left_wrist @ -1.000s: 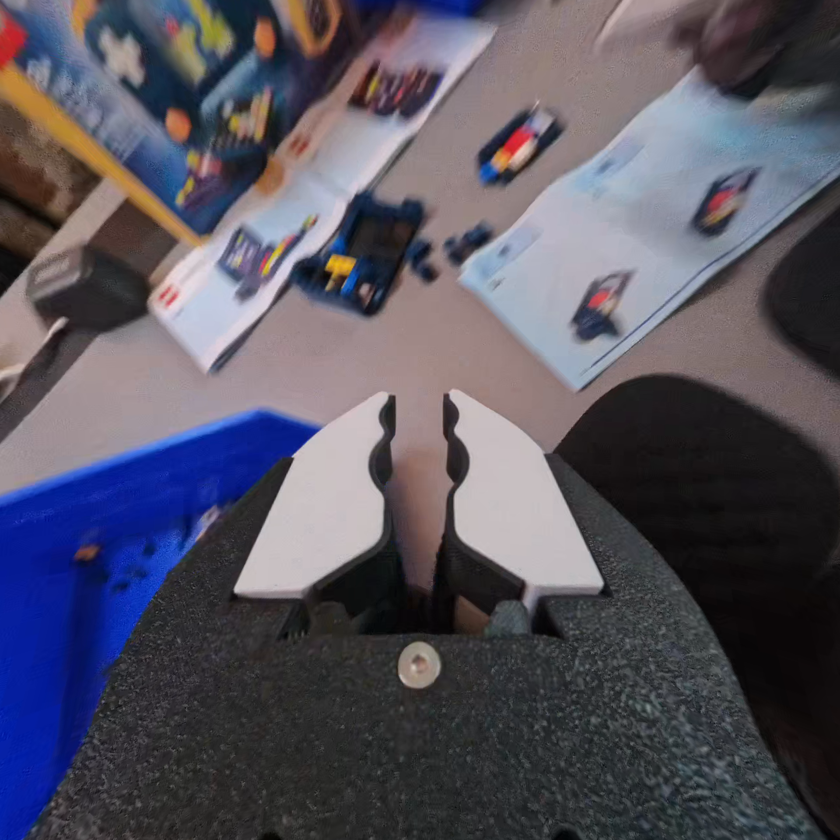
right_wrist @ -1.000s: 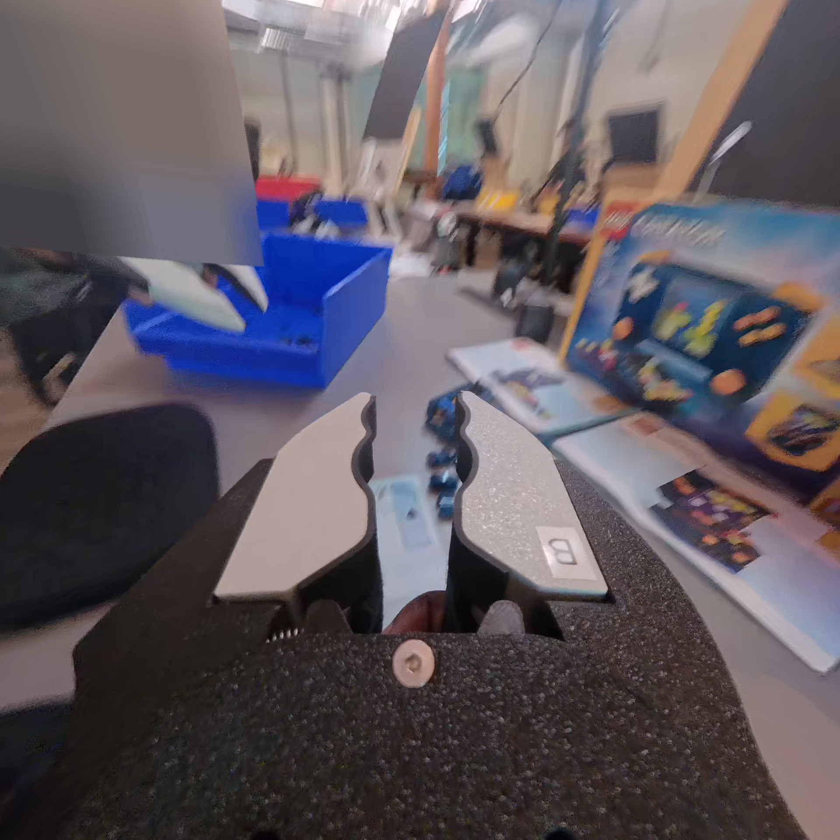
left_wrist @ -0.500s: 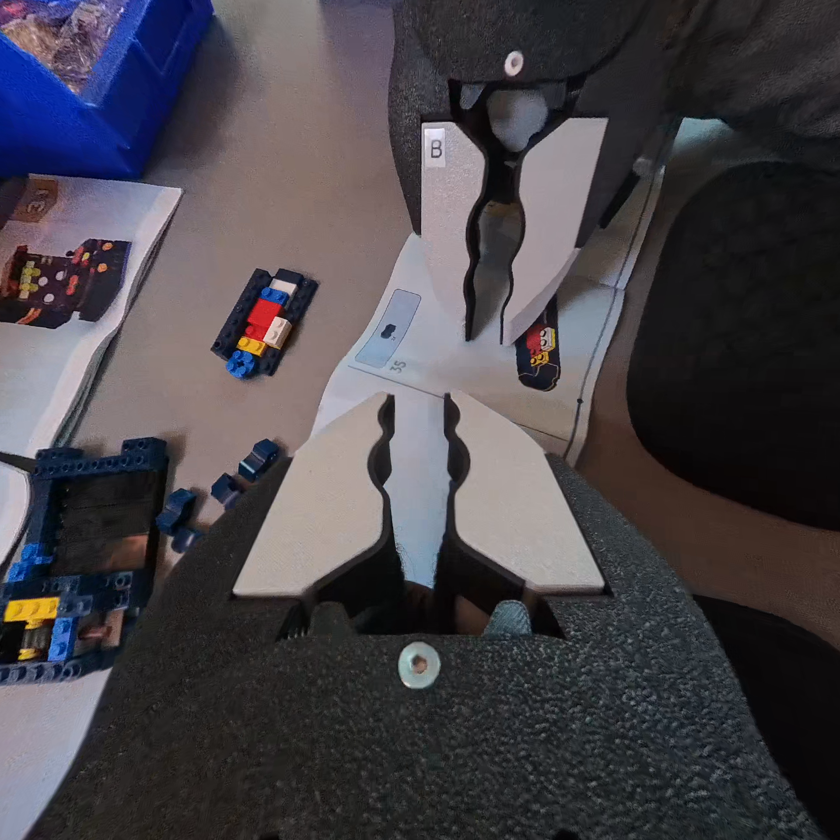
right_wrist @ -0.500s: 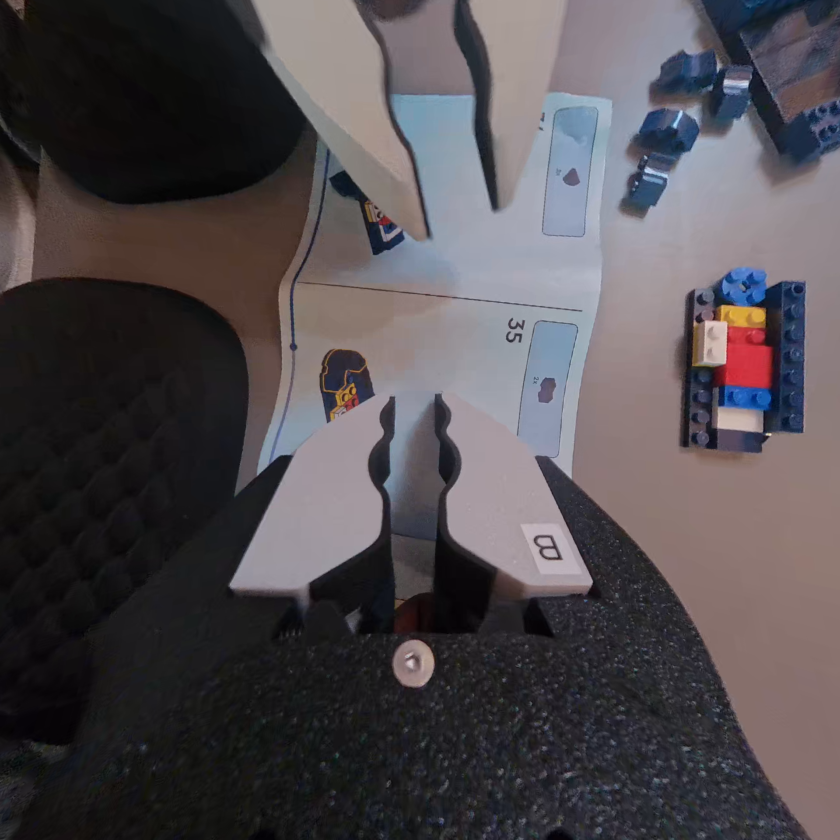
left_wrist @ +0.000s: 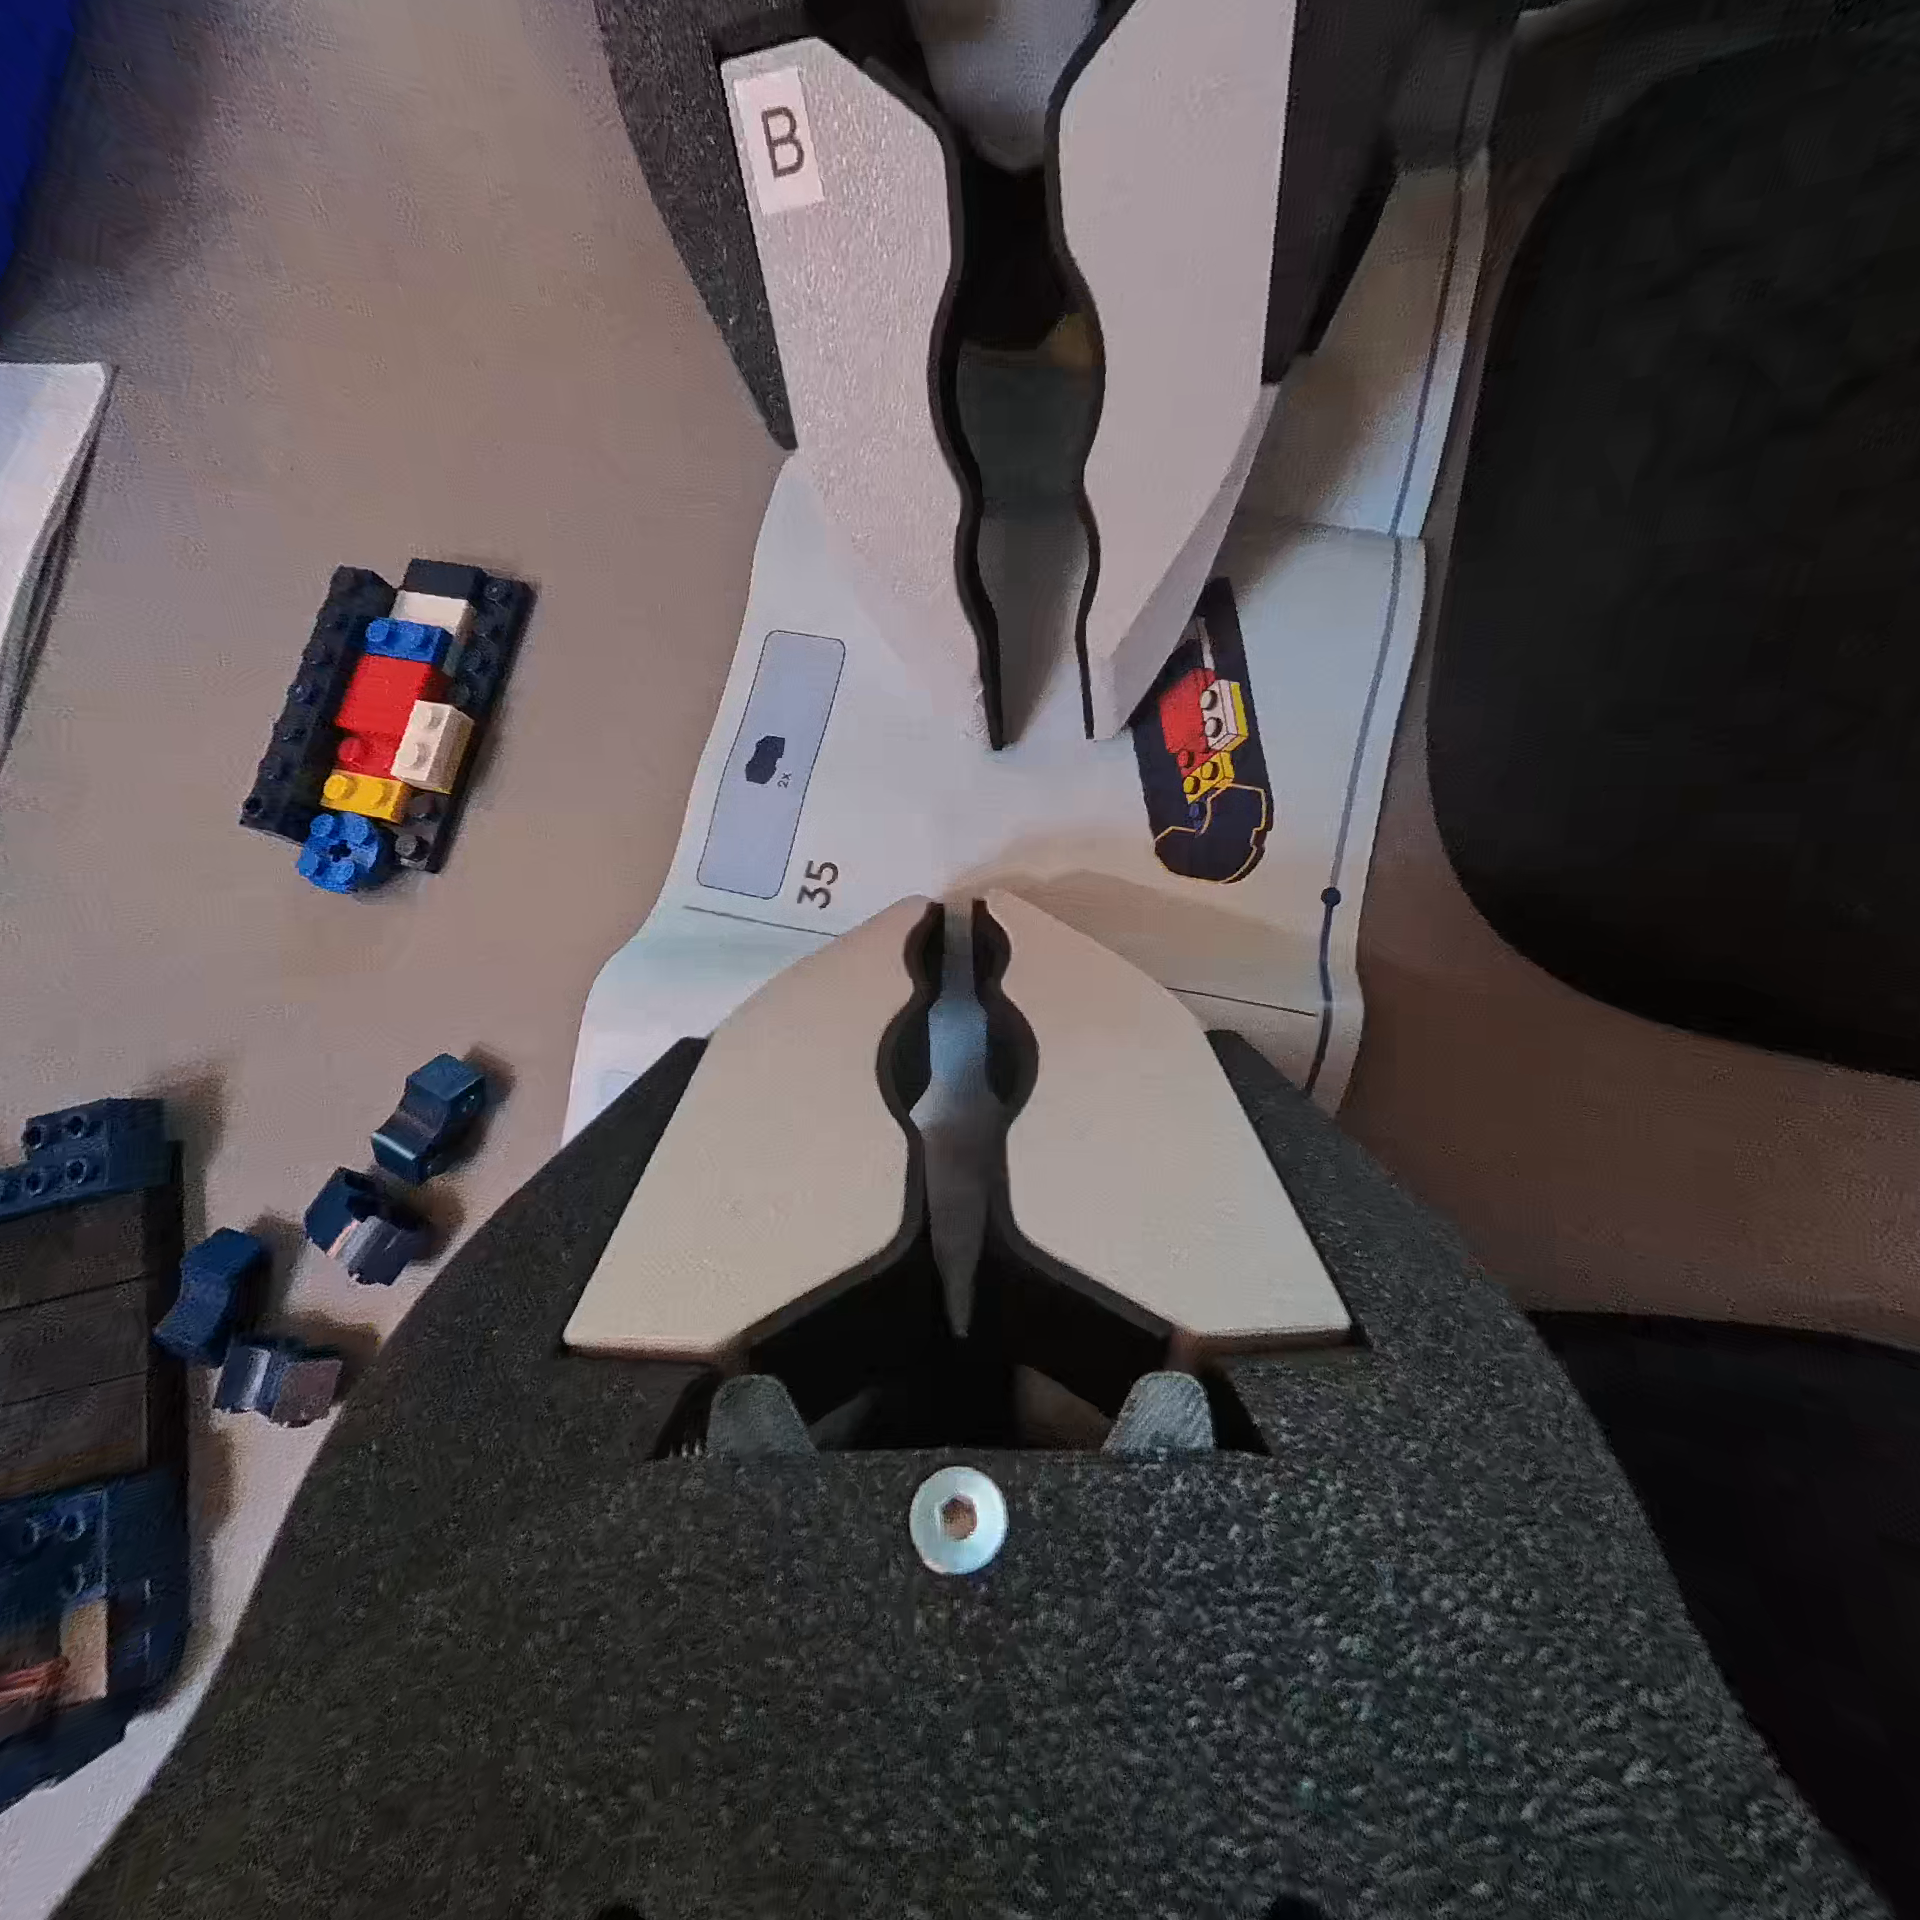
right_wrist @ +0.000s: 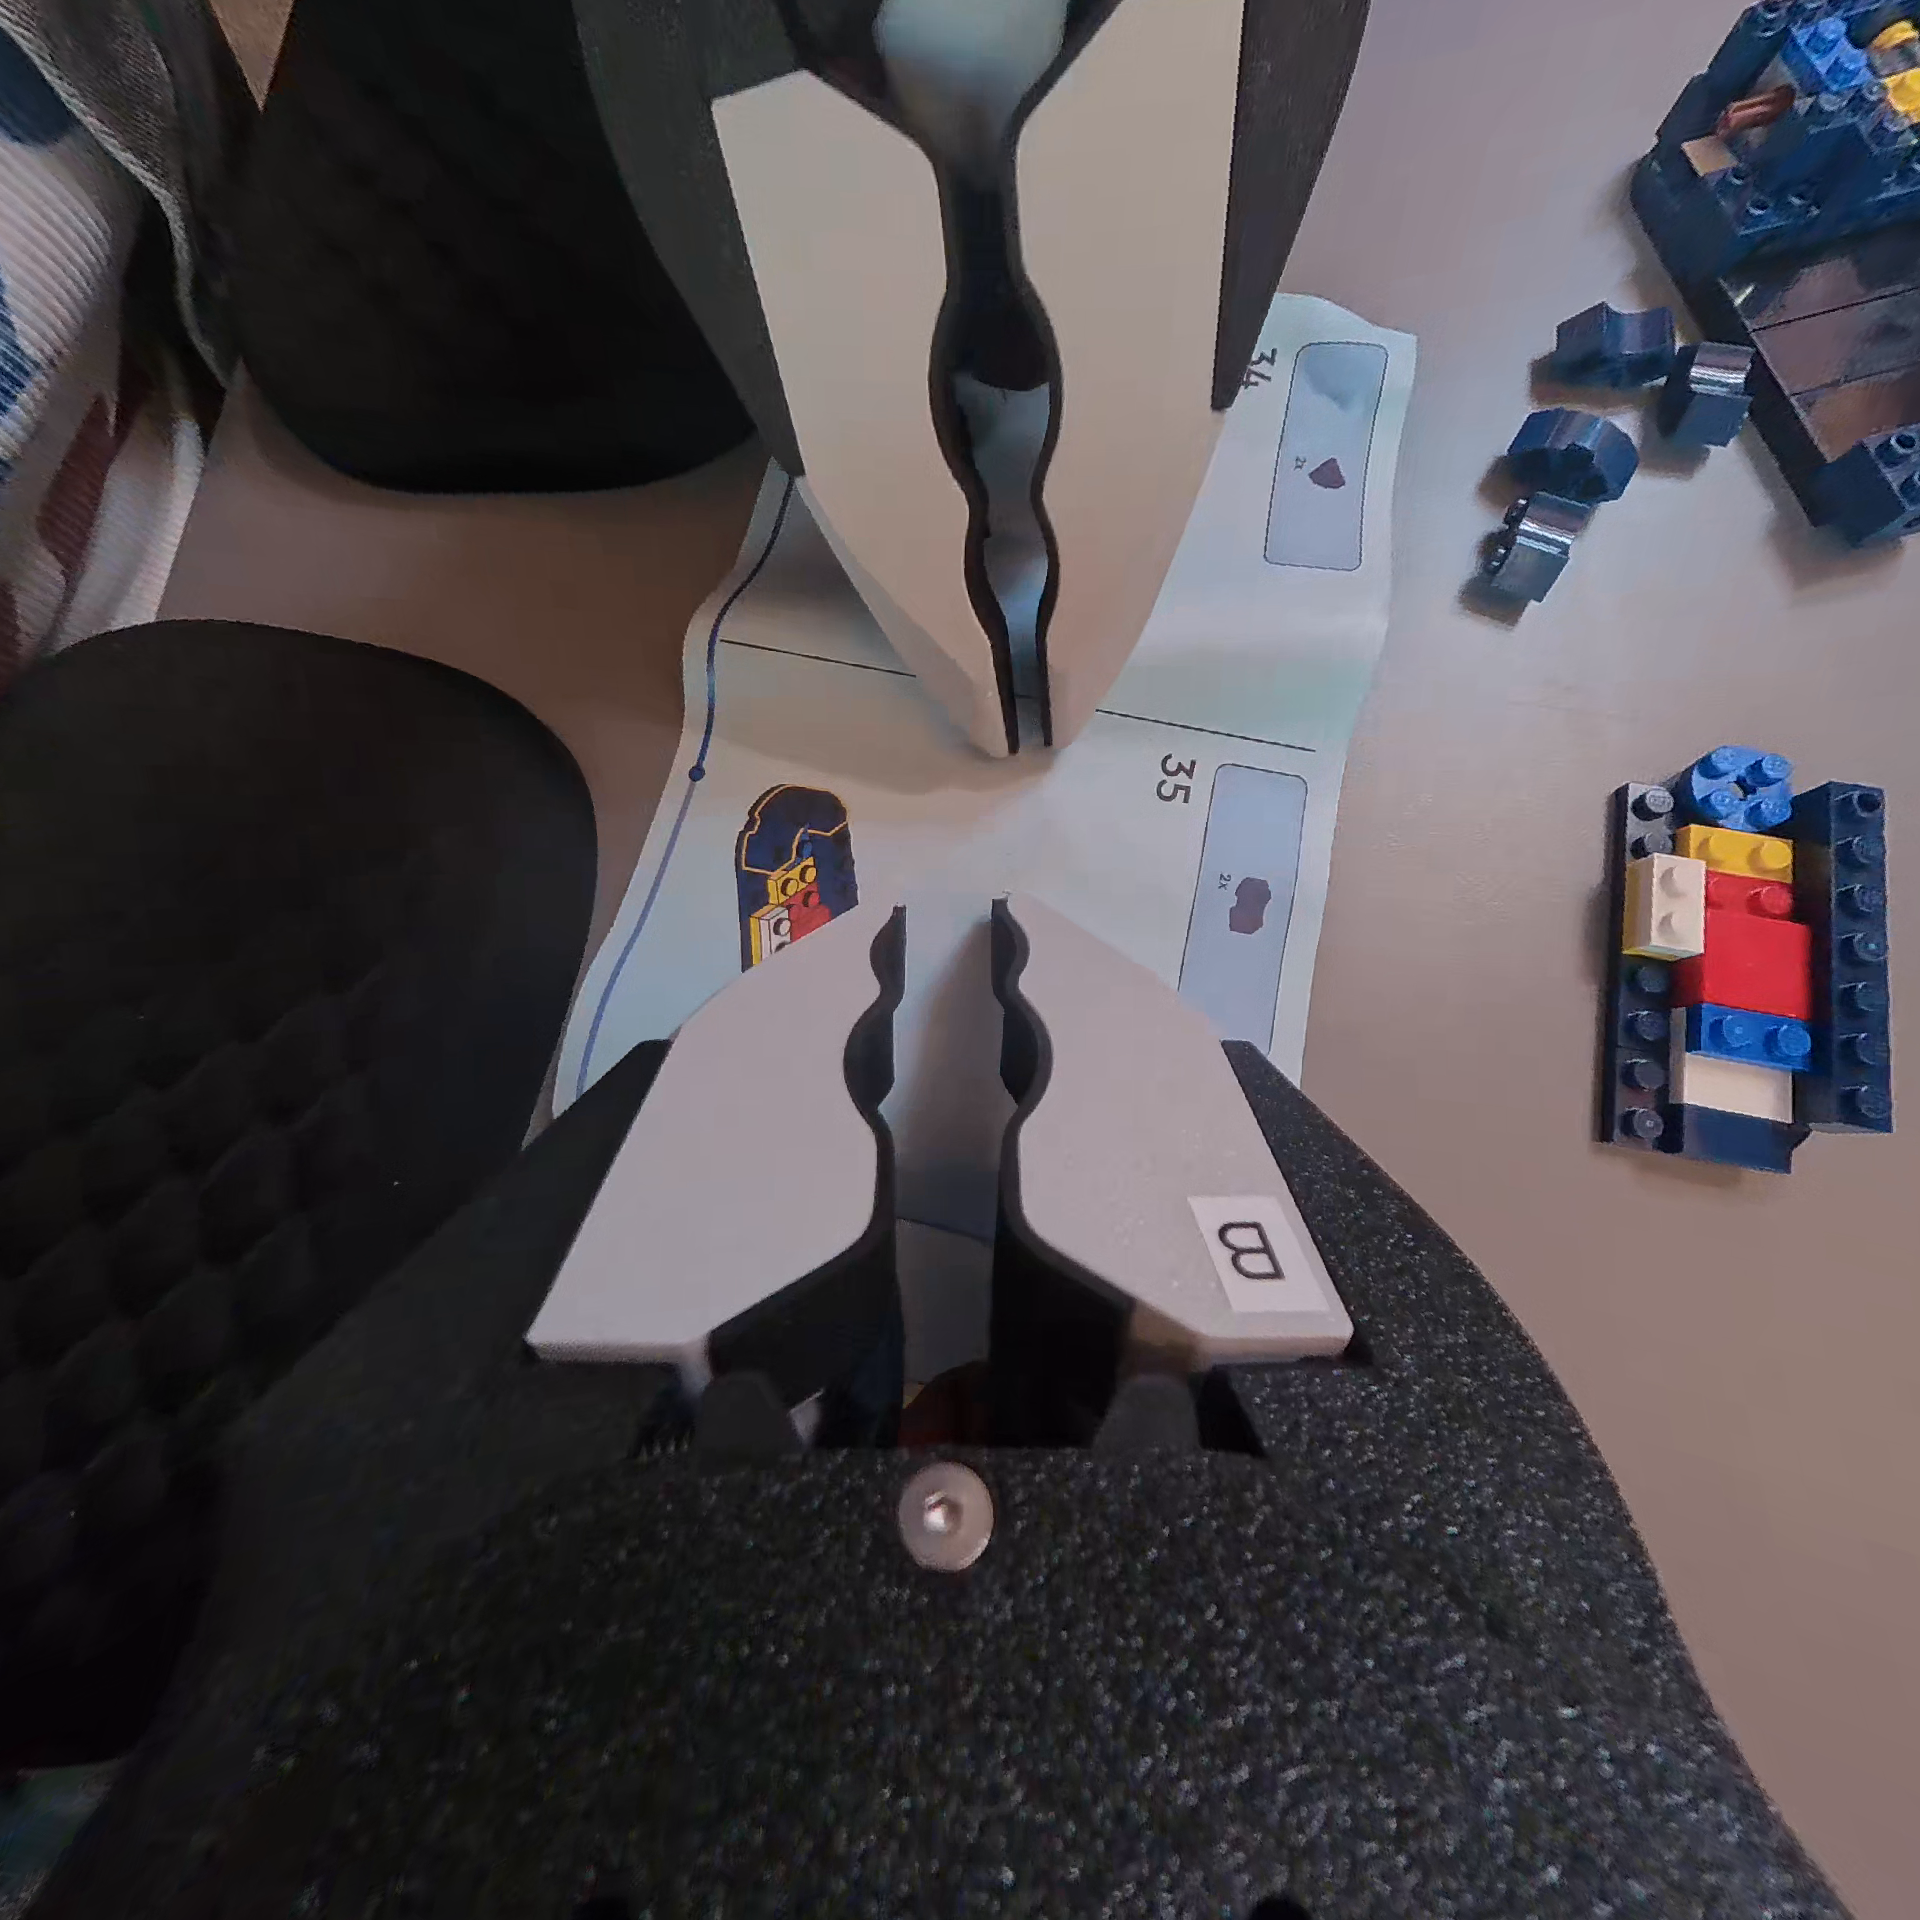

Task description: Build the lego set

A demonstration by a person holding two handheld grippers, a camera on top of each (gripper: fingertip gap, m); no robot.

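A smooth, matte beige-grey counter (left_wrist: pixel 436 312) fills both views and meets no wall, floor or window. Soft light falls across it, leaving short, blurred shadows beside whatever lies on it. Along one side sit two black padded cushions with a dimpled, quilted surface: one large (right_wrist: pixel 229 997), the other farther back (right_wrist: pixel 447 260). A sliver of deep blue (left_wrist: pixel 21 114) shows at the far corner in the left wrist view.

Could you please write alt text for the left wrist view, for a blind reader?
The left gripper, nearly shut, pinches a fold of a pale instruction page on a beige table; the right gripper faces it, open, tips at the same page. A small multicoloured brick build and loose dark blue bricks lie to the left.
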